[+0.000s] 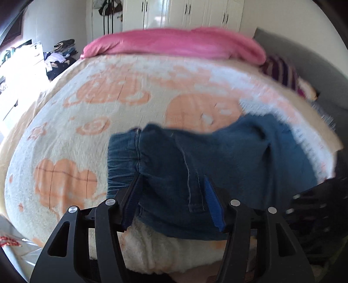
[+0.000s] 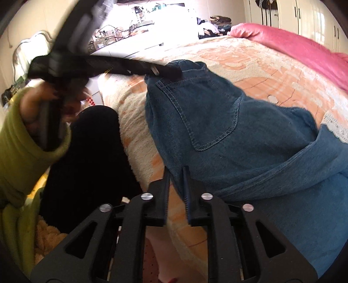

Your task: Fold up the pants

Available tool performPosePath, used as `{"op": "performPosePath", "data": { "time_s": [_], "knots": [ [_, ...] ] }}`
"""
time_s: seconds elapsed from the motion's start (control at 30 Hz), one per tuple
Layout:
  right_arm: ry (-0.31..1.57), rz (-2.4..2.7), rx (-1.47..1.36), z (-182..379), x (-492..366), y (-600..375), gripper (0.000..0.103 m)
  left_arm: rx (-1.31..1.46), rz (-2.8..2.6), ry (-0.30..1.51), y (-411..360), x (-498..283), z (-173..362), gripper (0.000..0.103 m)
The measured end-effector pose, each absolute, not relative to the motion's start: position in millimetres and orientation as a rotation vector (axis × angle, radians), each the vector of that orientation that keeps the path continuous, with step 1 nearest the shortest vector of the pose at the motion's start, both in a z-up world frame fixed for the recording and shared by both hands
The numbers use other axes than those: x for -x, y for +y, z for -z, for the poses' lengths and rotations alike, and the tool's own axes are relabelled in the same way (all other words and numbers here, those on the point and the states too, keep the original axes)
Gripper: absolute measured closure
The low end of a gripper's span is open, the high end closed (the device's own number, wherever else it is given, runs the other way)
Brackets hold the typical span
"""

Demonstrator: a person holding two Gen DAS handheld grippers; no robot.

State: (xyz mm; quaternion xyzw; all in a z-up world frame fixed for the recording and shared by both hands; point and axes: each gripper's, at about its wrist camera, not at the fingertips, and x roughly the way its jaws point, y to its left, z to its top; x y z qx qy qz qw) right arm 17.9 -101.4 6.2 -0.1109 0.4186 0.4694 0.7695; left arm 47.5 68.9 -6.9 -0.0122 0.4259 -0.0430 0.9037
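Blue denim pants [image 1: 217, 156] lie bunched on the bed, elastic waistband to the left. My left gripper [image 1: 171, 180] has its jaws wide apart around the waist end of the pants, with denim between the fingers; it is not closed on it. In the right wrist view the pants [image 2: 217, 113] show a back pocket, and the left gripper [image 2: 165, 70] touches their far top edge. My right gripper [image 2: 176, 172] has its jaws nearly closed and pinches the near edge of the denim.
The bed has a cream and orange fleece blanket [image 1: 87, 113] and a pink duvet [image 1: 174, 43] at the far end. A striped cloth [image 1: 282, 71] lies at the right. A black garment [image 2: 87, 152] hangs at the bed's edge. White wardrobes [image 1: 195, 13] stand behind.
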Motion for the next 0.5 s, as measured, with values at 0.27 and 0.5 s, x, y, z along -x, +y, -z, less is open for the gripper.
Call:
{"op": "performPosePath", "data": {
  "time_s": [0.27,0.5],
  "knots": [
    [0.827,-0.967,0.151,-38.0,-24.7,-117.5,0.081,0.049,0.099,0.903,77.4,-47.3,23.8,0.048],
    [0.977,-0.863,0.234,4.1,-37.8,-94.6,0.074,0.058,0.102,0.894,76.5,-46.8,24.7,0.047]
  ]
}}
